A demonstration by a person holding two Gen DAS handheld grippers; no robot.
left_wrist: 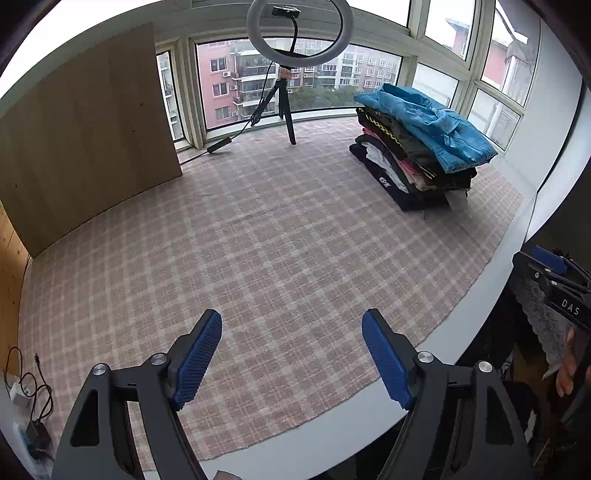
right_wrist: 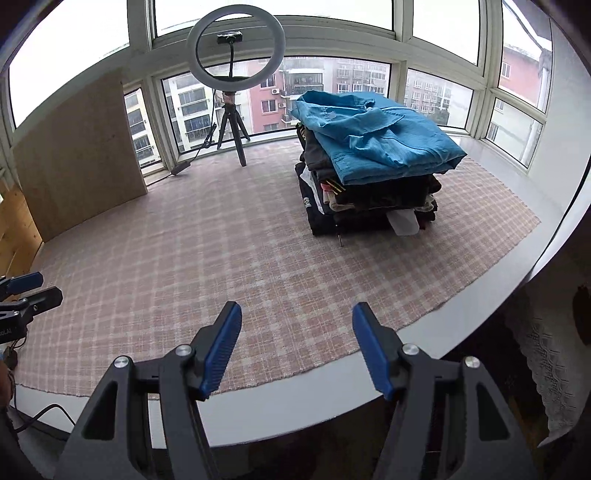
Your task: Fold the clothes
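Left gripper (left_wrist: 291, 354): blue ribbed pads spread wide with nothing between them; it hangs over the near part of the plaid cloth, at 6 o'clock in the left wrist view.
Right gripper (right_wrist: 297, 349): fingers spread, nothing pinched; it hangs over the near hem of the cloth, at 6 o'clock in the right wrist view, and shows in part at 3 o'clock in the left wrist view.
Left gripper from the right wrist view: one blue pad and a black finger come in at 9 o'clock.
Stack of folded clothes (right_wrist: 373, 177): sits on the cloth at about 1 o'clock from both grippers, well apart from them.
Blue shirt (left_wrist: 428, 125): the top layer of the stack, loosely folded, its edges hanging over the darker garments beneath.
Lower layers: dark, pink and white garments; a black one at the bottom shows a small white print on its left side.
Plaid cloth (left_wrist: 258, 236): pink and white checks, spread flat over a white tabletop (right_wrist: 443, 314), its near edge bare.
Ring light on a tripod (left_wrist: 291, 33): stands at 12 o'clock, at the far edge of the cloth before the windows, its cable trailing left.
Wooden board (left_wrist: 85, 140): upright at 10 o'clock, along the left side of the cloth.
Cables and charger (left_wrist: 29, 402): lie at 8 o'clock beside the cloth.
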